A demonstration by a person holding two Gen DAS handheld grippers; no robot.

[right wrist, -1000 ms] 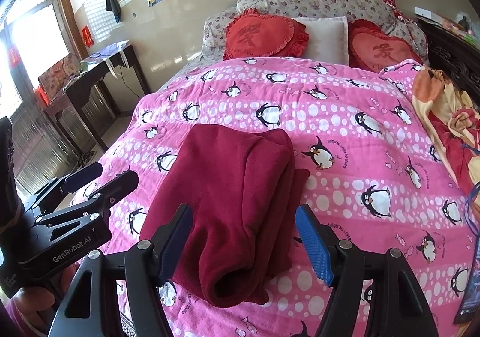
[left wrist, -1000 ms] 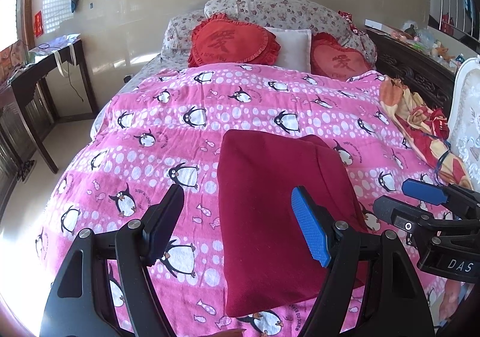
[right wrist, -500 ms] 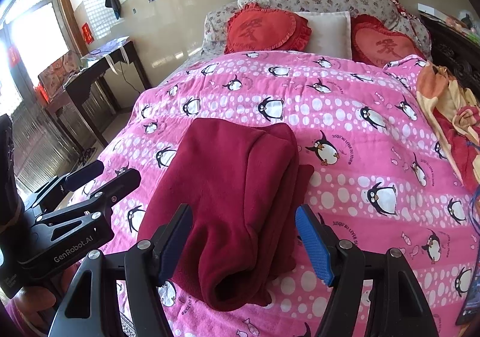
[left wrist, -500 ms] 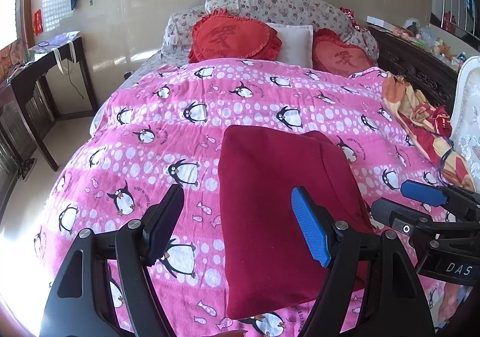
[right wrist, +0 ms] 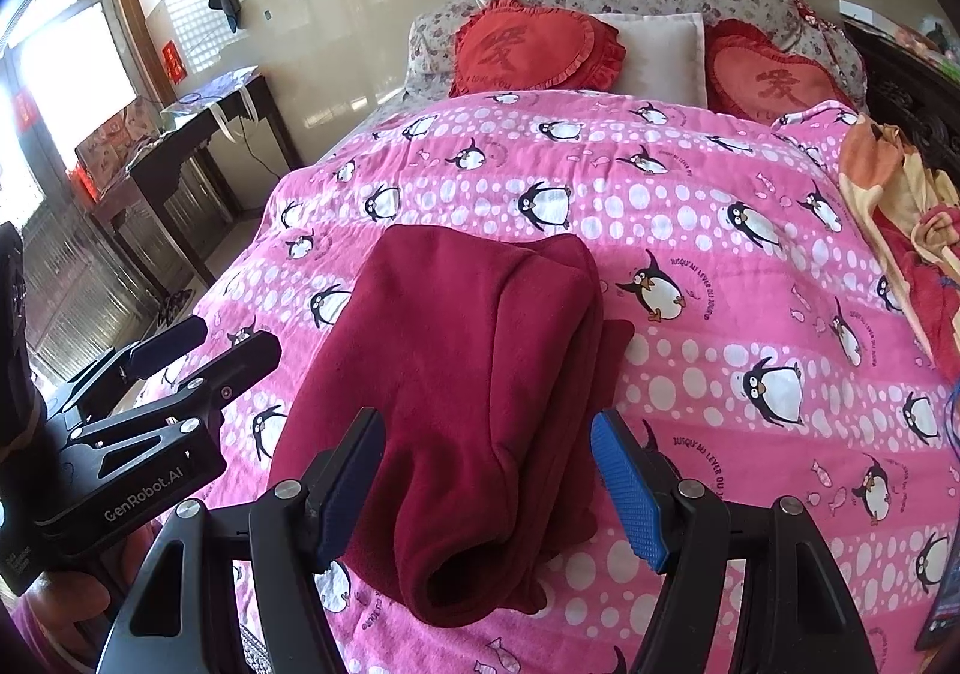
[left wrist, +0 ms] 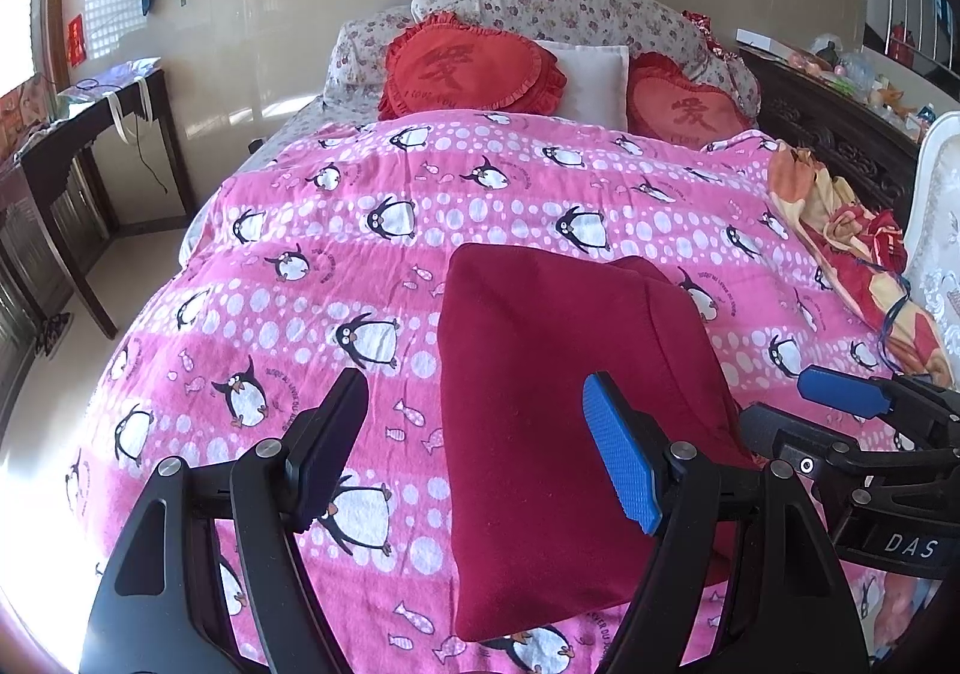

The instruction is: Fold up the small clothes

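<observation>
Your folded maroon garment [left wrist: 558, 392] lies on the penguin quilt [left wrist: 360, 254], beyond both grippers, left gripper [left wrist: 474, 452] and right gripper [right wrist: 486, 488] spread wide, gripping nothing

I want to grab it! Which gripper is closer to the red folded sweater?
Right. The right gripper hangs over the red folded sweater's near end; the left gripper straddles its left edge.
</observation>
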